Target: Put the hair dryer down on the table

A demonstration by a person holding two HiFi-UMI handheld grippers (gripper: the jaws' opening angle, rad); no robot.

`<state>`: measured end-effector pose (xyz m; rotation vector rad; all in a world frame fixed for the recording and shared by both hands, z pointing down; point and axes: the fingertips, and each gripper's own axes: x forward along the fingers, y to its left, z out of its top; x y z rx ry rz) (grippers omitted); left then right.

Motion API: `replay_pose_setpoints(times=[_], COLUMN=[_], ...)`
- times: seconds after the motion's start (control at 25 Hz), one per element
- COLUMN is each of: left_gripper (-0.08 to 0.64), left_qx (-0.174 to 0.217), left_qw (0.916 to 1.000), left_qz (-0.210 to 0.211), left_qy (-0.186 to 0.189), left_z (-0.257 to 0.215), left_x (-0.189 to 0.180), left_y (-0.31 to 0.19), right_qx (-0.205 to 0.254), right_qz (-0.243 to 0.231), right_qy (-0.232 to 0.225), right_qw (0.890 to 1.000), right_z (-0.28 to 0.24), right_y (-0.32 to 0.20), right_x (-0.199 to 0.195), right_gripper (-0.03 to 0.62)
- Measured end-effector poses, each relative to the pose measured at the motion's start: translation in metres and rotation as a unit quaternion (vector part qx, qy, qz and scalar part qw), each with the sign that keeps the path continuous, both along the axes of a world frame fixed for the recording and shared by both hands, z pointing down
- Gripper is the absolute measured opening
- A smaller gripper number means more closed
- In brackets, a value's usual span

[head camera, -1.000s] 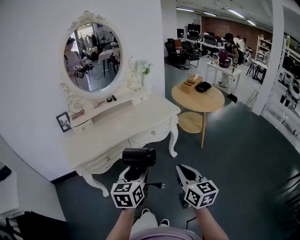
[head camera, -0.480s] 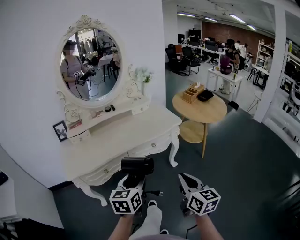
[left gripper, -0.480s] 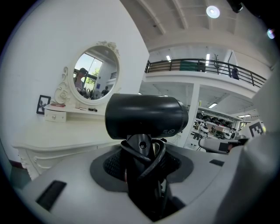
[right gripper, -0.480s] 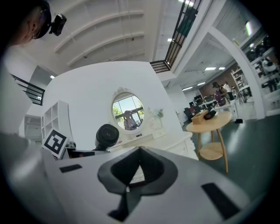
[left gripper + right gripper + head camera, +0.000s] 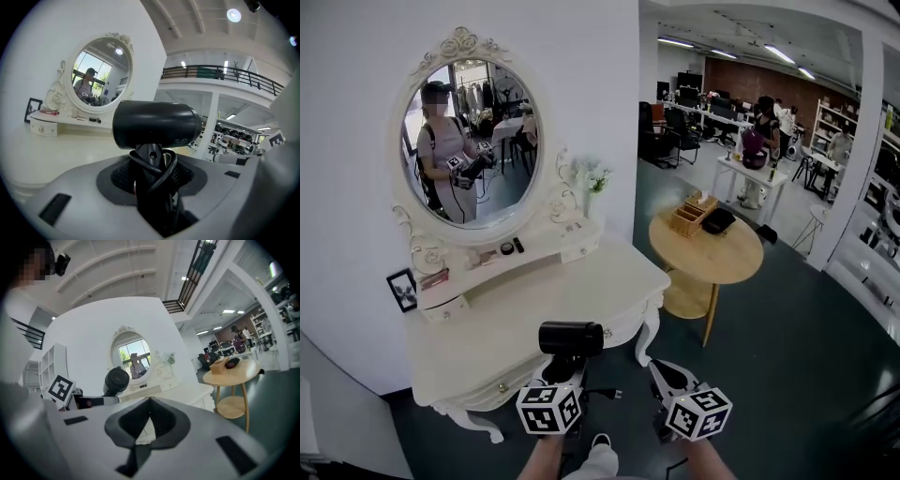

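Observation:
A black hair dryer (image 5: 572, 338) stands upright in my left gripper (image 5: 565, 371), which is shut on its handle. Its cord is looped around the handle (image 5: 152, 176), and the barrel (image 5: 154, 124) lies crosswise above the jaws. The dryer hovers over the front edge of the white dressing table (image 5: 534, 295). My right gripper (image 5: 662, 371) hangs beside it to the right, over the dark floor, shut and empty; its tips meet (image 5: 150, 401). From the right gripper view the dryer (image 5: 116, 379) shows at the left, with the tabletop (image 5: 185, 391) beyond.
An oval mirror (image 5: 469, 141) stands on the table's raised back shelf (image 5: 511, 258), with small items, a picture frame (image 5: 400, 289) and a flower vase (image 5: 592, 180). A round wooden side table (image 5: 712, 248) stands to the right. Desks and people fill the far room.
Both grippers and my view have moved closer to the dressing table. The dryer, earlier over the floor in front of it, now hangs at its front edge.

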<state>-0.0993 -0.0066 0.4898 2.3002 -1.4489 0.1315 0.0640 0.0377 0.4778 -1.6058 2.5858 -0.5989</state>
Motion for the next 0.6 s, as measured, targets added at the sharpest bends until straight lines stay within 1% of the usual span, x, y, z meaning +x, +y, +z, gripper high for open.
replay_pose_setpoints(times=[0.12, 0.32, 0.6], left_gripper=[0.187, 0.187, 0.189], left_qx=[0.005, 0.002, 0.004], left_qw=[1.0000, 0.9999, 0.9999], left_qz=[0.002, 0.006, 0.007], left_qy=[0.001, -0.010, -0.009], left_z=[-0.005, -0.008, -0.009], left_x=[-0.002, -0.007, -0.014], left_y=[-0.040, -0.096, -0.150], right_qx=[-0.003, -0.008, -0.005], right_qz=[0.004, 0.005, 0.001], right_qy=[-0.001, -0.004, 0.000], right_qw=[1.000, 1.000, 1.000], right_z=[0.000, -0.001, -0.003], right_y=[-0.040, -0.093, -0.149], right_x=[-0.001, -0.009, -0.020], right_gripper=[0.003, 0.002, 0.003])
